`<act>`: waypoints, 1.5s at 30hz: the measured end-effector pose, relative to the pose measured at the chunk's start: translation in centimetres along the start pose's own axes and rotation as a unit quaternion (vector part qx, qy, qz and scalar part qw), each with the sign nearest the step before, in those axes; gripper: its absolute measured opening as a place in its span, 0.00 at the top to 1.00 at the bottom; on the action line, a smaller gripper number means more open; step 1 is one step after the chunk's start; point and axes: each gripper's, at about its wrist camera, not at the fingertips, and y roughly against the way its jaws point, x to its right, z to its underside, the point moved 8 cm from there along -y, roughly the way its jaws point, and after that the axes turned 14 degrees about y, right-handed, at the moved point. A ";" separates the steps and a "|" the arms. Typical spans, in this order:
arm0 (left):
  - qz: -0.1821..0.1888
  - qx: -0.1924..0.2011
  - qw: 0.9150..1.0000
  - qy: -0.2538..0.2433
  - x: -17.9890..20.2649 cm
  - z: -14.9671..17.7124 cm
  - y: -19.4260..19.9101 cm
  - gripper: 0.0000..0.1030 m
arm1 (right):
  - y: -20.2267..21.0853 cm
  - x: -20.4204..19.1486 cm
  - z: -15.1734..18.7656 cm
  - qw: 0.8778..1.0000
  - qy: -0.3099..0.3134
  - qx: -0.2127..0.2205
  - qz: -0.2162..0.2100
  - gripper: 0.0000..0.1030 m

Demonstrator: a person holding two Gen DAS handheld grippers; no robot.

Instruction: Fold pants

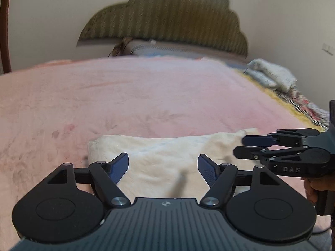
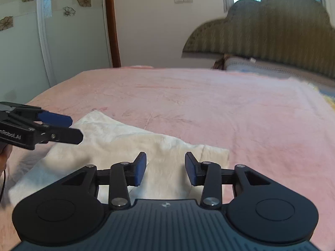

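Cream-white fleecy pants (image 1: 159,156) lie folded flat on a pink blanket (image 1: 146,96), and they also show in the right wrist view (image 2: 125,144). My left gripper (image 1: 163,163) hovers just above the pants, jaws wide open and empty. My right gripper (image 2: 165,165) hovers over the pants' right end, jaws open and empty. The right gripper shows from the side in the left wrist view (image 1: 240,146), over the pants' right corner. The left gripper shows in the right wrist view (image 2: 76,128), over the pants' left end.
The pink blanket (image 2: 209,104) covers a bed with an olive scalloped headboard (image 1: 167,21). A pillow (image 1: 167,49) lies at the head. A heap of light bedding (image 1: 272,75) sits at the right edge. A glass partition (image 2: 31,41) stands to the left.
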 end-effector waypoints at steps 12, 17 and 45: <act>0.042 0.020 0.997 0.060 -4.8 3.0 5.3 0.12 | 2.9 3.7 4.1 0.995 -0.089 0.013 -0.034 0.43; 0.147 -0.065 0.972 0.171 -8.0 5.1 5.8 0.12 | 3.0 6.8 8.8 0.967 -0.219 0.000 -0.131 0.41; 0.148 0.006 0.985 0.085 -3.5 5.7 5.1 0.82 | 1.5 3.1 5.4 0.952 -0.221 0.050 -0.204 0.81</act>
